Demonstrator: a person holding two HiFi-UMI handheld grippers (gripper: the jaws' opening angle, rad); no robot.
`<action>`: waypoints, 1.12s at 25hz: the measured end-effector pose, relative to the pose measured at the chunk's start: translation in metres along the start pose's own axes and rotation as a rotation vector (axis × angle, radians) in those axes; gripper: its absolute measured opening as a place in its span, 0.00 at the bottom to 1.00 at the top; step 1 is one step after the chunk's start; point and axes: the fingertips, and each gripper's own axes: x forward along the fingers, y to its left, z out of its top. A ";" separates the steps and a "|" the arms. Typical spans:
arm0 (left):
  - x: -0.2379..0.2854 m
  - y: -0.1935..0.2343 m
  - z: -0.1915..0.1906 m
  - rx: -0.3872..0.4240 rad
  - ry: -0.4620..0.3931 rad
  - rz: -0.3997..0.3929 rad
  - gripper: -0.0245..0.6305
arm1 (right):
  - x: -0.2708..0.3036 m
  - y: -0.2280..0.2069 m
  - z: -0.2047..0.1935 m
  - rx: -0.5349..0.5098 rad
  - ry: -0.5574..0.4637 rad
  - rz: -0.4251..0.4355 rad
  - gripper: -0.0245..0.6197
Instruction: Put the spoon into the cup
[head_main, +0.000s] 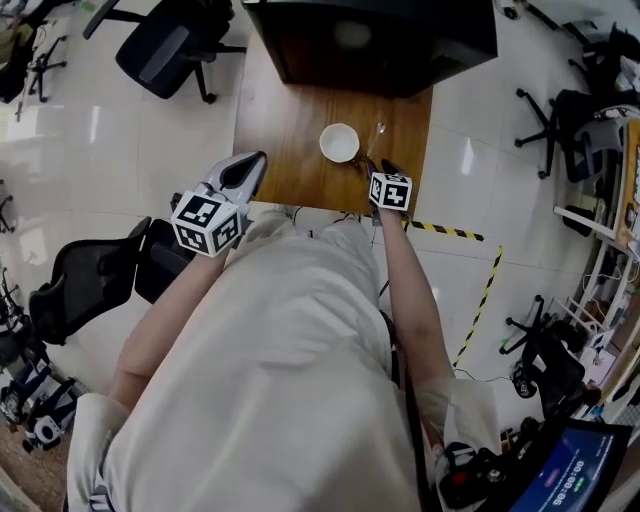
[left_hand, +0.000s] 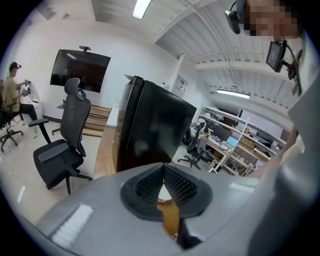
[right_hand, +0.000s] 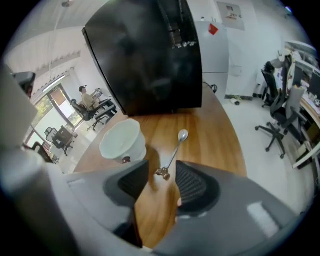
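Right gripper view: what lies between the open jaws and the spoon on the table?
Only bare wooden table. The right gripper view shows the spoon with its handle end in the gap of the open right gripper; the cup stands aside.

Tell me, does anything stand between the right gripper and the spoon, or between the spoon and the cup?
Nothing visible does. The spoon lies on the bare table, its handle end just ahead of the open right gripper. Only bare wood separates it from the cup.
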 end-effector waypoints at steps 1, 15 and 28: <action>-0.001 0.001 -0.001 0.001 0.005 0.009 0.04 | 0.007 0.000 -0.003 -0.004 0.016 0.003 0.29; -0.020 0.014 -0.022 -0.062 0.043 0.129 0.04 | 0.048 -0.011 -0.017 -0.068 0.148 0.045 0.30; -0.028 0.018 -0.043 -0.085 0.081 0.175 0.04 | 0.059 -0.003 -0.015 -0.187 0.185 0.032 0.33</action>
